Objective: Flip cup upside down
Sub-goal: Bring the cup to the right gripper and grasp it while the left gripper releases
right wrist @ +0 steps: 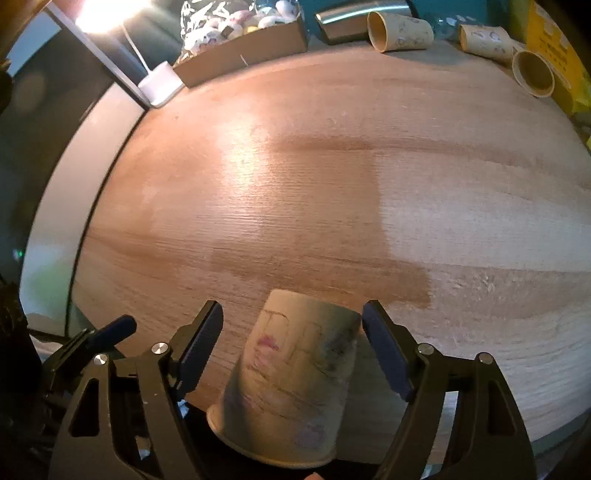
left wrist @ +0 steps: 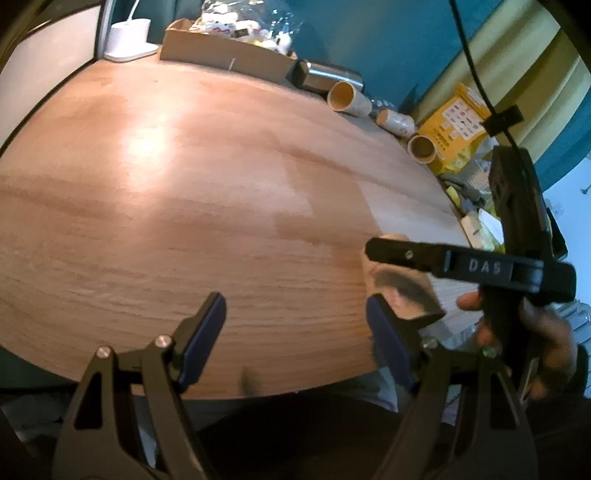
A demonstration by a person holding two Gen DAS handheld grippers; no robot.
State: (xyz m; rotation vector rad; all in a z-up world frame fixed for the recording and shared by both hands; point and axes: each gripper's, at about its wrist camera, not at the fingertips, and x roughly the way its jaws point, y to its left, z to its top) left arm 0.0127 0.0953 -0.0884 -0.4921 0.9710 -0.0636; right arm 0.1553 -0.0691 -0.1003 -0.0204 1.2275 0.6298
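A printed paper cup stands upside down near the front edge of the wooden table, rim down and base up. My right gripper is open, one finger on each side of the cup, not touching it. In the left wrist view the cup is partly hidden behind the right gripper's black fingers. My left gripper is open and empty over the table's front edge, left of the cup.
Three paper cups lie on their sides at the back right, by a metal flask. A cardboard box of bagged items and a white lamp base stand at the back. Yellow packaging is at the right.
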